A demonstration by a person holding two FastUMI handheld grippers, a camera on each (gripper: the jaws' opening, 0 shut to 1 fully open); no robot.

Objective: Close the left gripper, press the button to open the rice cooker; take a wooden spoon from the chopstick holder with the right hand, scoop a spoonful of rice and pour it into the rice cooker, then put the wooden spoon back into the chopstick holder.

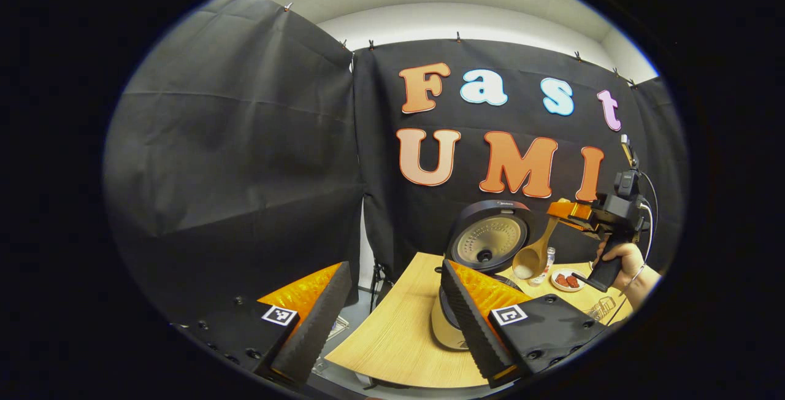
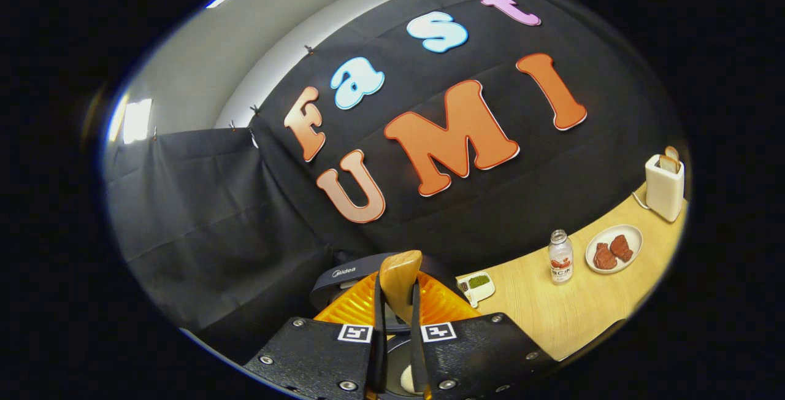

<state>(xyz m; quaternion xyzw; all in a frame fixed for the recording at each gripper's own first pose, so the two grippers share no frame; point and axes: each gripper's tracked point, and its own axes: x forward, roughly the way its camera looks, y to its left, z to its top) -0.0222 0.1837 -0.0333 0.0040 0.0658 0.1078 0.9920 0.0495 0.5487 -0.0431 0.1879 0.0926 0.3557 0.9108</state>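
In the left gripper view my left gripper (image 1: pixel 392 326) hangs open before the table's near edge, its fingers wide apart with nothing between them. The rice cooker (image 1: pixel 446 326) stands just past its right finger, lid (image 1: pixel 489 242) raised. Above the cooker, the right gripper (image 1: pixel 573 213) grips a wooden spoon (image 1: pixel 535 251); the spoon hangs bowl down with white rice in it. In the right gripper view my right gripper (image 2: pixel 397 326) is shut on the spoon's handle (image 2: pixel 400 280), with the open lid (image 2: pixel 343 277) behind and a bit of rice (image 2: pixel 407 381) low between the fingers.
On the wooden table (image 2: pixel 576 308) stand a small bottle (image 2: pixel 560 257), a plate of red pieces (image 2: pixel 613 248), a white toaster (image 2: pixel 664 186) and a small dish of green bits (image 2: pixel 478 283). A wire holder (image 1: pixel 601 309) sits near the person's hand (image 1: pixel 620 259).
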